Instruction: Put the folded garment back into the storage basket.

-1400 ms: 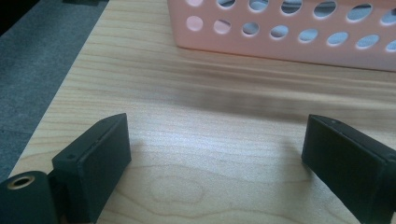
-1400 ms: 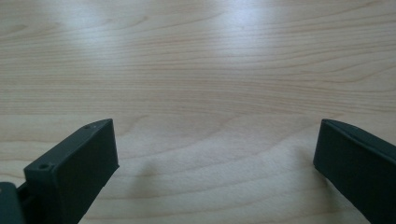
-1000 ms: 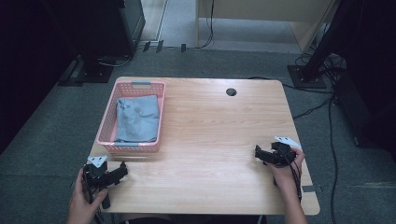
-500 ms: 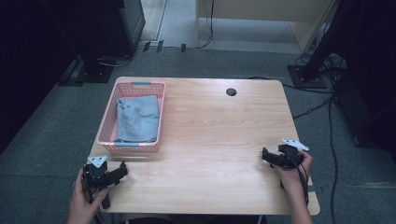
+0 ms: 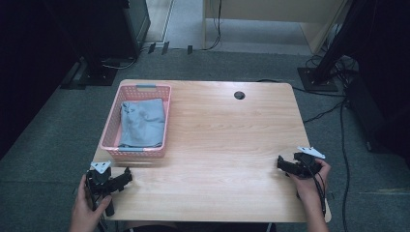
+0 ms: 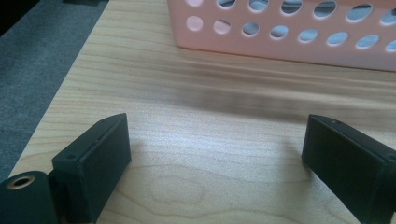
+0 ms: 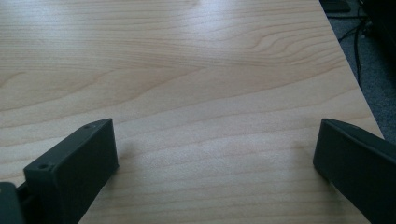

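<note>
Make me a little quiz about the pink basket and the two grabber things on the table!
1. True or false: the blue cloth lies inside the pink basket.
2. Which gripper is nearer the basket: A) left gripper B) right gripper?
3. Fill in: both grippers' jaws are ____ and hold nothing.

Key: 1. True. 2. A. 3. open.

Blue cloth (image 5: 143,123) lies in the pink basket (image 5: 110,130); both tools rest apart.
</note>
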A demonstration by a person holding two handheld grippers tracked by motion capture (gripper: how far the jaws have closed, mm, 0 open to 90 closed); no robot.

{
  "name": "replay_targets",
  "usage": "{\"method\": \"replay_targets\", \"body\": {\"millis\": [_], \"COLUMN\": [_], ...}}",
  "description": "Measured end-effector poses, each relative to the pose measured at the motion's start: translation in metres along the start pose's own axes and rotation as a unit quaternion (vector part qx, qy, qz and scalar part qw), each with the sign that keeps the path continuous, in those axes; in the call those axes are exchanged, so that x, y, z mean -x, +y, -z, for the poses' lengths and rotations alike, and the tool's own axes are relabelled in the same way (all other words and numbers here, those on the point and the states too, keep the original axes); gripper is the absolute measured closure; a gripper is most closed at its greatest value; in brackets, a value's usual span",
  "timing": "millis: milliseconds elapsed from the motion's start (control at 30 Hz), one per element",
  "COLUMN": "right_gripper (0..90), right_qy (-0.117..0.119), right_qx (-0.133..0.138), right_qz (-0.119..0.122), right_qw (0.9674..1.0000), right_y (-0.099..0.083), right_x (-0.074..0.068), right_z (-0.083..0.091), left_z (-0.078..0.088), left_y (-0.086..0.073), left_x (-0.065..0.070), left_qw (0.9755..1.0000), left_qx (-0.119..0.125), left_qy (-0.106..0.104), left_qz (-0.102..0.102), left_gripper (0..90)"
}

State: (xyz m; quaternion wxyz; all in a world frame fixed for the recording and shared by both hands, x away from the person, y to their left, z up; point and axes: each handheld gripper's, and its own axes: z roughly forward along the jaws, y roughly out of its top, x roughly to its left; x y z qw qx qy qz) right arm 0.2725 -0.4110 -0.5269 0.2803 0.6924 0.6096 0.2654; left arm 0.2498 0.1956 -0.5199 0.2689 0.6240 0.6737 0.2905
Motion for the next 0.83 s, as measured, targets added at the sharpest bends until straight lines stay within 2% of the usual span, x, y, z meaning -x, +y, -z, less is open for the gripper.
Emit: {"method": "replay_targets", "body": {"millis": [833], "right_gripper": [0.0], "right_qy": [-0.006], "right_qx": [0.0], "right_qz": [-0.005], "right_qw": [1.0], "right_y": [-0.0042], "right_x": [0.0058], "right_z": [0.0044], "left_z": [0.0], "left_y": [0.0], "left_x": [0.0], "left_qw": [1.0], "left_qx": [0.0], "left_qy": [0.0], "left_qz": [0.0], "left_gripper": [8.3]}}
